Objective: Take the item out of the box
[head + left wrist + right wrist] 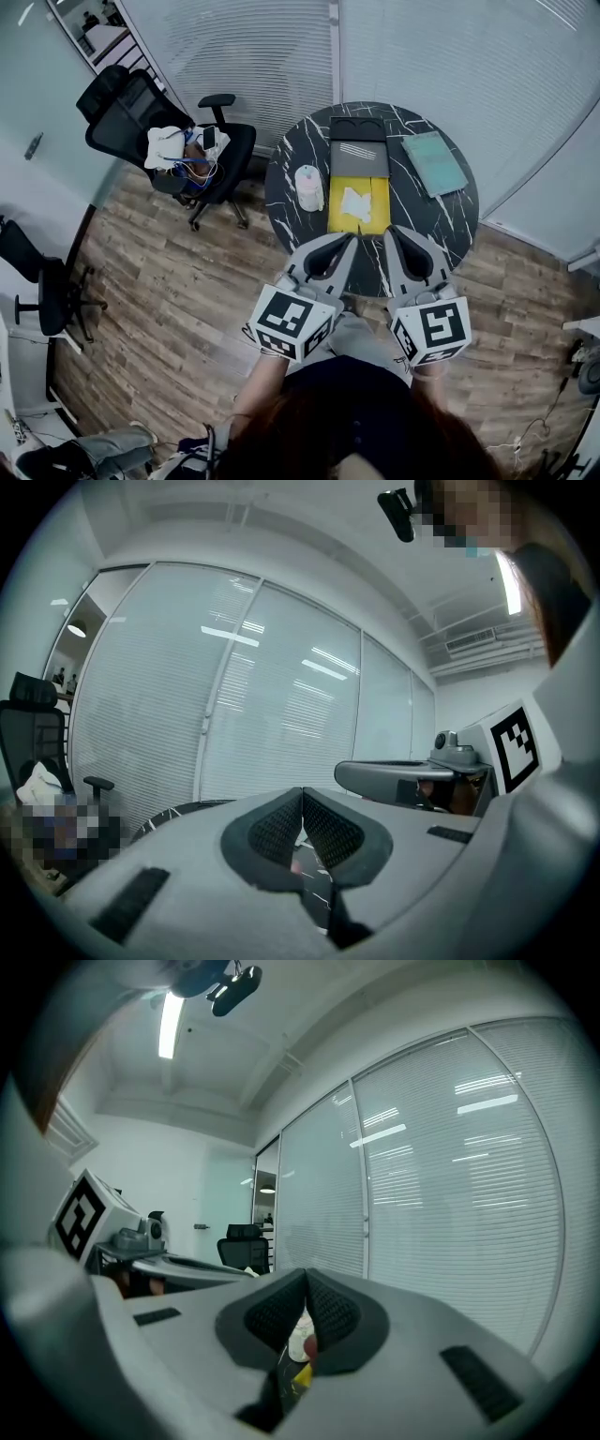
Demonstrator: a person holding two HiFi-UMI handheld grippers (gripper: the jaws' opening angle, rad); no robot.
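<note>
Left tongs [302, 797], right tongs [307, 1281] closed (teal book [434, 162]: head view only).

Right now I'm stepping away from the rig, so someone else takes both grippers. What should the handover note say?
Left gripper: fingers shut, empty. Right gripper: fingers shut, empty. Both are at the near edge of the round table.
The yellow box lies open on the table, with the white item inside.
Done: box open, nothing gripped.
Left: open the fingers, reach in, grip the item and lift it out.
</note>
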